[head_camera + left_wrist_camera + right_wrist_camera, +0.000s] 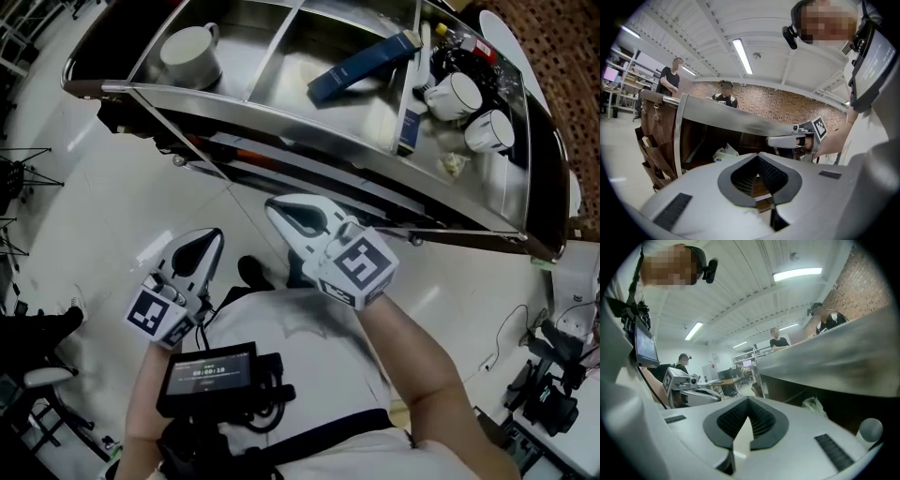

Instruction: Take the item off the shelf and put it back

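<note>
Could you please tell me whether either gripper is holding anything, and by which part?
Nothing is held: the white left gripper and the white right gripper both have their jaws shut together with nothing between them.

Middle shelf compartment (292, 82) roomy beside blue box (361, 67); right compartment (489, 178) crowded with cups (457, 94).

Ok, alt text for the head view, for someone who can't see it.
Seen from above, a person holds the left gripper and right gripper, tongs shut and empty, before a steel shelf holding a white mug, a blue box and white cups.
</note>
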Tool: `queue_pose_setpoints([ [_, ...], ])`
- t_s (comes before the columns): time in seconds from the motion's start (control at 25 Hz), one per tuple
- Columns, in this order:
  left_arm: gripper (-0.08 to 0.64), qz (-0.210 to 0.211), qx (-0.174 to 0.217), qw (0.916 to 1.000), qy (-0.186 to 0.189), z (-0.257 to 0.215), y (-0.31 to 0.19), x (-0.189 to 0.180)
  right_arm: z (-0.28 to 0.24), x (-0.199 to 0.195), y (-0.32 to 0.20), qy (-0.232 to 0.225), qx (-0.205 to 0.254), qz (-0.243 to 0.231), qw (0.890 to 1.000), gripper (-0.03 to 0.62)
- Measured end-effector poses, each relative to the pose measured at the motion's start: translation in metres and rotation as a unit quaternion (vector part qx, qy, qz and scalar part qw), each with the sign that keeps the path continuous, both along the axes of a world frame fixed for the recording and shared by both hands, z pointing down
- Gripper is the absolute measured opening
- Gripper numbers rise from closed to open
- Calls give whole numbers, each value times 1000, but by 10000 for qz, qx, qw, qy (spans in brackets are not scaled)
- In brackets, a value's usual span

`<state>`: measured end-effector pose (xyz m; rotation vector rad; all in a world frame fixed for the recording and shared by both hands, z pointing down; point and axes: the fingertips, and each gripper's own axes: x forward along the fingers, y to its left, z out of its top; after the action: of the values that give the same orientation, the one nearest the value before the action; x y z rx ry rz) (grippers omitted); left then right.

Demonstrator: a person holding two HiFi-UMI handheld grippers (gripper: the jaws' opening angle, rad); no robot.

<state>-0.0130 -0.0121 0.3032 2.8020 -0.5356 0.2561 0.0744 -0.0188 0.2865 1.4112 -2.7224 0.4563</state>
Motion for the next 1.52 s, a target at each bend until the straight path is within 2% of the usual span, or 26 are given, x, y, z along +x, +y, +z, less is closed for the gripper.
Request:
queue_pose_setpoints([
  [0.12,5,58,-43,10000,2,-16,5,2,-22,-10,5,-64,105,-152,9998,5],
  [0.28,5,-12,263,9996,69,-27,3,-2,-44,-20,11,-79,182,-302,9993,5],
  [0.4,5,133,294,9995,67,-40,11,7,-54,-27,16,-123,212,-398,9989,3],
  [0.76,5,210,401,9990,43,-48,22,17,-60,-25,27,-96,179,-347,9992,3],
  [0.92,5,214,431,9988,33,-49,23,18,-63,-19,24,-135,418,-268,9987,3],
  [1.08,5,223,491,9985,28,-53,23,21,-65,-20,28,-185,238,-347,9989,3],
  [1.36,5,250,547,9982,-7,-54,24,27,-62,-16,30,-181,293,-356,9988,3],
  [1.52,5,253,542,9982,-8,-53,25,30,-60,-16,34,-201,155,-414,9988,3],
])
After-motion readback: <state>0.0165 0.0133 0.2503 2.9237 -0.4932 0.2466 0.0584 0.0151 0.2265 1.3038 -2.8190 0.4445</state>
